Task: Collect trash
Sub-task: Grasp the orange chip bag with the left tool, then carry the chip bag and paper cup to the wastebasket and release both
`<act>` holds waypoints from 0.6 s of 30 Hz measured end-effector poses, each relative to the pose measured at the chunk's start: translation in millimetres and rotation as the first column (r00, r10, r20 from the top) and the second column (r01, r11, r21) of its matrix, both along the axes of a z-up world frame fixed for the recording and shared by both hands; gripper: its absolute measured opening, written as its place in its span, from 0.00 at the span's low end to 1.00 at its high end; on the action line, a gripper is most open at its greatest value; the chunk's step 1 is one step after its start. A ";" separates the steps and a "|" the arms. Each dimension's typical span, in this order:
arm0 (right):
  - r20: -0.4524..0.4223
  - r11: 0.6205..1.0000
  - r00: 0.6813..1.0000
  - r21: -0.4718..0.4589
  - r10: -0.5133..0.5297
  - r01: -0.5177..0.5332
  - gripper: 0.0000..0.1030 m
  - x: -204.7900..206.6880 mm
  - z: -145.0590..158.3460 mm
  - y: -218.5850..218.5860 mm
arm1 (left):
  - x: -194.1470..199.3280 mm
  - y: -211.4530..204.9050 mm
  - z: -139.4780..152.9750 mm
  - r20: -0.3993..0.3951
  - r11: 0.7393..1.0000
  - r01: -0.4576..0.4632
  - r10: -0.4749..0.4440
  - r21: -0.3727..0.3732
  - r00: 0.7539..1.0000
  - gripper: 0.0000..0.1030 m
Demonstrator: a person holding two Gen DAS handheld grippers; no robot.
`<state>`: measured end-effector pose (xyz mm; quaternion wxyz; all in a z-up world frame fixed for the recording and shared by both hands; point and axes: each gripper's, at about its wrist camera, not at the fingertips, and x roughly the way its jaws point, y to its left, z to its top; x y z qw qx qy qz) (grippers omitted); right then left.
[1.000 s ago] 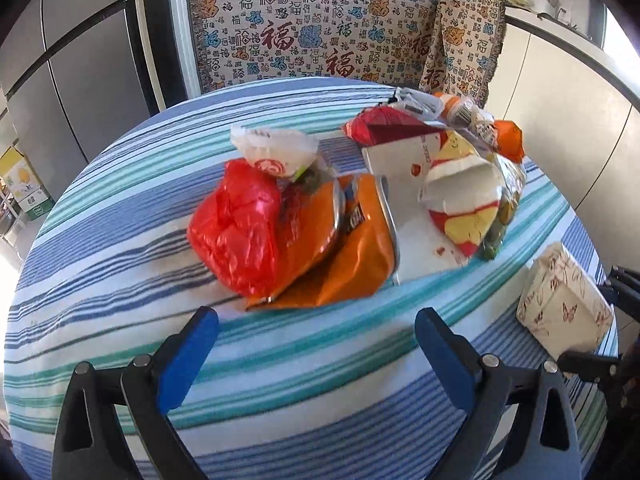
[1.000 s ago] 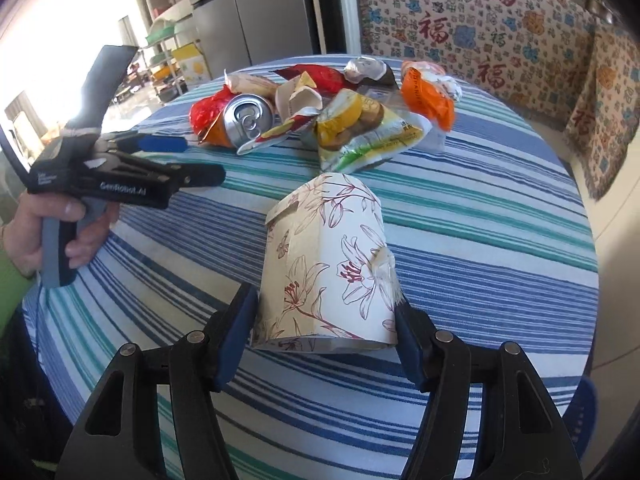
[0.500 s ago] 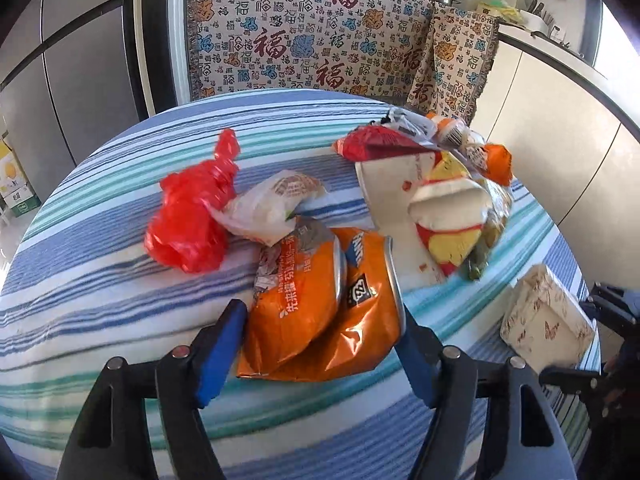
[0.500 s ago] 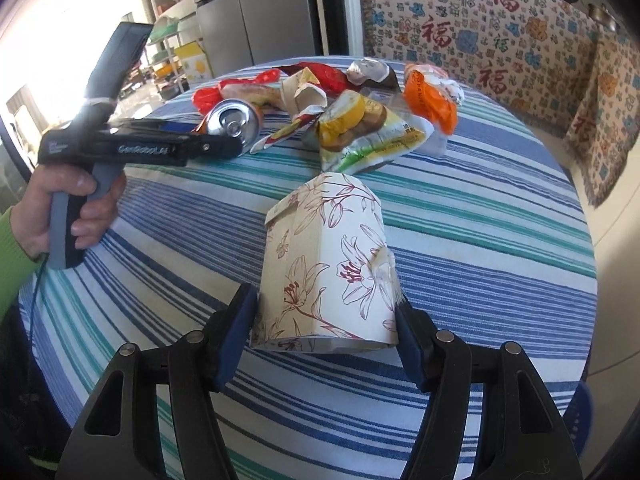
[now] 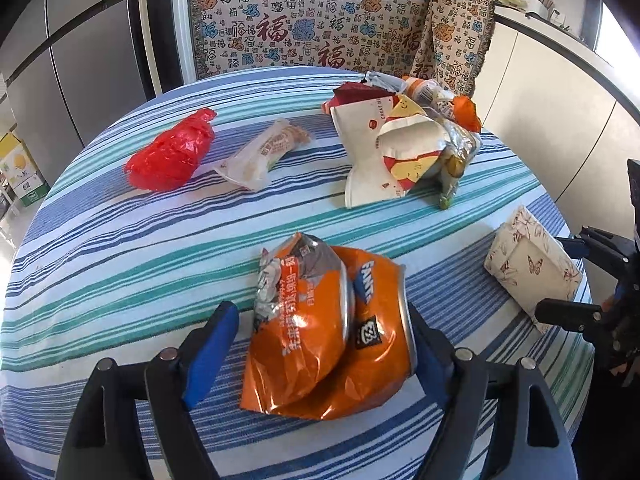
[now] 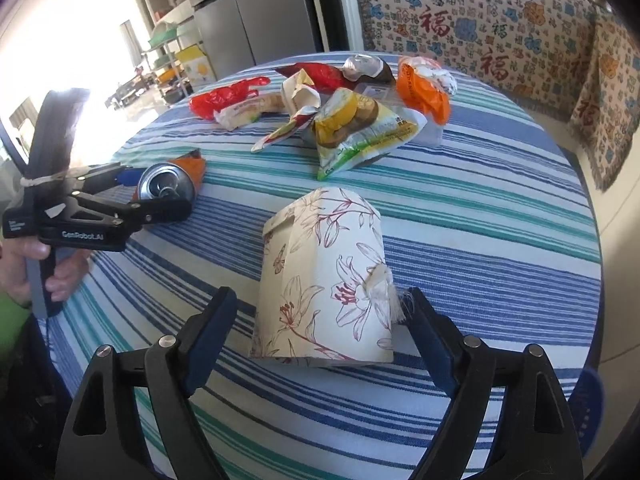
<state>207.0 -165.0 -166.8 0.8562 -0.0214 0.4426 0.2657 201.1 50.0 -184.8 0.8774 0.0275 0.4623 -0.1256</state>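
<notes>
Dragged toward the near edge of the striped counter, the orange snack bag and crushed orange soda can now lie apart from the red plastic bag. Left tongs are opening around the pair, the left pad clear, so both could slide off. Right tongs are opening beside the floral paper bag, neither pad pressing; unsteadied, it may tip.

Black grippers (blue jaws), green sleeve
</notes>
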 end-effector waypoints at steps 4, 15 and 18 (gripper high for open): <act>-0.045 1.000 0.999 0.006 0.010 -0.009 0.78 6.7 -2.7 -1.4 | 2.4 -1.7 -1.5 -0.004 1.000 0.015 -0.015 0.006 1.000 0.80; 0.002 0.997 0.999 0.058 -0.043 0.042 0.58 -3.6 23.5 -24.6 | -16.6 -7.6 8.3 0.027 0.997 0.018 -0.016 -0.074 1.000 0.70; 0.003 0.994 0.998 0.081 -0.070 0.069 0.58 -4.6 27.1 -36.4 | -21.0 -17.6 16.5 0.046 0.996 0.024 -0.020 -0.081 0.999 0.70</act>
